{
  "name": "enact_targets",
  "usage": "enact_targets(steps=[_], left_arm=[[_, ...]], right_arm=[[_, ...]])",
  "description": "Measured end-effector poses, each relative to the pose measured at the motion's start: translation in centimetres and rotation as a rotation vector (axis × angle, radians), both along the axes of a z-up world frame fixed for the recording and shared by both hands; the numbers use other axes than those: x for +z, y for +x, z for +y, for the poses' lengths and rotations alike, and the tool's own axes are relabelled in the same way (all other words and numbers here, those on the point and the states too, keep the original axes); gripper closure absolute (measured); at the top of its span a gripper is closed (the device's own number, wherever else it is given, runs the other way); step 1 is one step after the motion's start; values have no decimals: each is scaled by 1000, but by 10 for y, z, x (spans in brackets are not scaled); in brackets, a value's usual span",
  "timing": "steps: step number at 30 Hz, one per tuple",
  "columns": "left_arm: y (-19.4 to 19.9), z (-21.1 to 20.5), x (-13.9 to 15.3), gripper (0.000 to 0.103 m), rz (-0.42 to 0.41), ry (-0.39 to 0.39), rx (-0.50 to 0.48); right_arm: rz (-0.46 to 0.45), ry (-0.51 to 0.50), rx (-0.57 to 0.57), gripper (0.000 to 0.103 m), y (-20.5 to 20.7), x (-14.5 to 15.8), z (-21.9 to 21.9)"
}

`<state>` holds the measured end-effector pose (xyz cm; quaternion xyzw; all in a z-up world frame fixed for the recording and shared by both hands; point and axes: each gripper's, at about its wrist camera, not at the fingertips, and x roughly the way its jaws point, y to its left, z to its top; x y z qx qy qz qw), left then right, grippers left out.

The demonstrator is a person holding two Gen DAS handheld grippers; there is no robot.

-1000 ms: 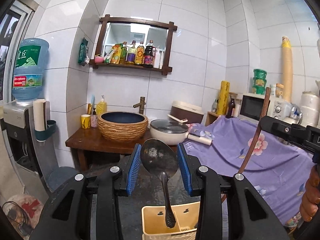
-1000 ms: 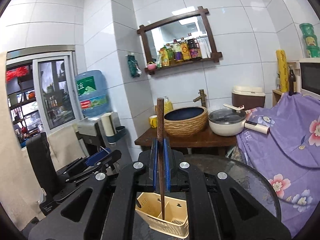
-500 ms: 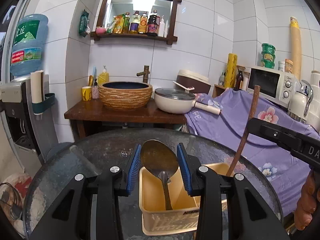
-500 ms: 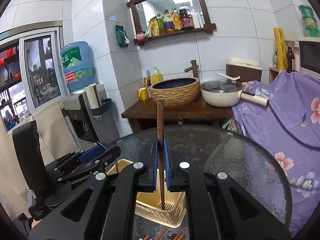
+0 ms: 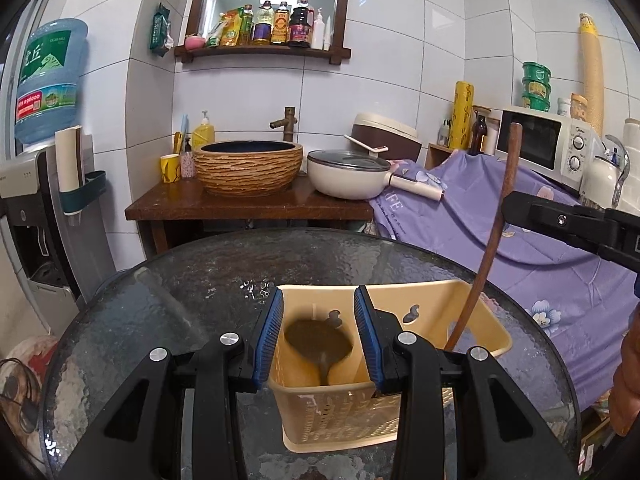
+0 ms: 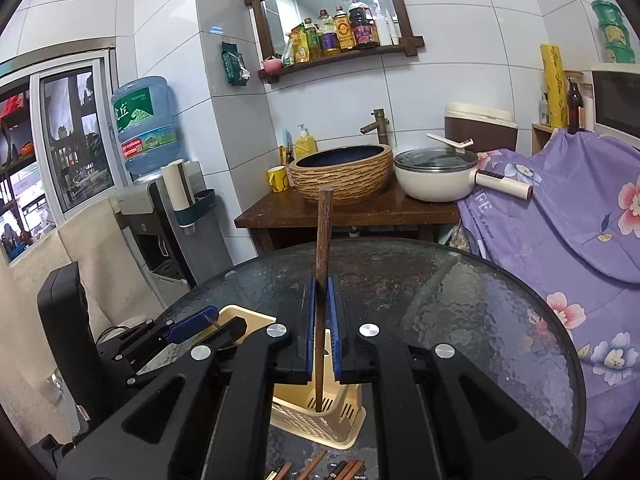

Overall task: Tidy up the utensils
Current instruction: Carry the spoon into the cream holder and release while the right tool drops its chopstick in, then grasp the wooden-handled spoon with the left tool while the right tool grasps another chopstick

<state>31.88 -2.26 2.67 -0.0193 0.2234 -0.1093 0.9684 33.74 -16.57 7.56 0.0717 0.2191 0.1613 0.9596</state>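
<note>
A cream plastic utensil basket (image 5: pixel 340 416) with two compartments stands on the round dark glass table (image 5: pixel 200 280). My left gripper (image 5: pixel 318 300) is shut on the bowl of a metal spoon (image 5: pixel 318 340). The spoon's handle hangs down into the left compartment. My right gripper (image 6: pixel 320 284) is shut on a brown wooden chopstick (image 6: pixel 324 224), held upright. The chopstick's lower tip rests on the slotted floor of the basket (image 6: pixel 308 424). In the left wrist view, the right gripper (image 5: pixel 506 206) and its chopstick (image 5: pixel 492 240) come in from the right. The left gripper (image 6: pixel 224 322) shows low on the left of the right wrist view.
Several more chopsticks (image 6: pixel 316 466) lie on the glass in front of the basket. Beyond the table stands a wooden washstand (image 5: pixel 248 208) with a woven basin and a white pan. A purple flowered cloth (image 5: pixel 540 248) drapes the right side. A water dispenser (image 5: pixel 44 200) stands on the left.
Both grippers have sunk towards the table. The spoon's handle and the chopstick's tip have gone from above the basket down into its compartments. Neither grip has changed.
</note>
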Motion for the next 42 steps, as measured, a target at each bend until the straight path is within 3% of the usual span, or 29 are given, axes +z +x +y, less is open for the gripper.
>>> enact_targets(steps=[5, 7, 9, 10, 11, 15, 18, 22, 30, 42], left_arm=[[-4, 0, 1, 66, -15, -2, 1], [-7, 1, 4, 52, -24, -10, -1], [-13, 3, 9, 31, -52, -22, 6], [-19, 5, 12, 29, -70, -32, 8], [-23, 7, 15, 25, -79, -40, 6], [-45, 15, 17, 6, -74, -29, 20], [-62, 22, 9, 7, -13, 12, 48], [-88, 40, -11, 7, 68, -9, 78], [-127, 48, -47, 7, 148, 52, 120], [-154, 64, -79, 7, 245, -11, 154]], right_arm=[[1, -4, -12, 96, 0, -4, -3], [-8, -9, -21, 94, -2, -4, -5], [-12, -3, -22, 76, -5, -5, -7], [-17, 3, -27, 50, -8, -5, -9], [-33, 15, -36, 41, -15, -5, -12], [-47, -66, -57, 41, -37, -9, -11], [-20, -87, -36, 40, -57, -19, -14], [70, -136, 24, 40, -79, -49, -7], [151, -277, 48, 40, -112, -105, 20], [293, -338, 53, 40, -126, -160, 36]])
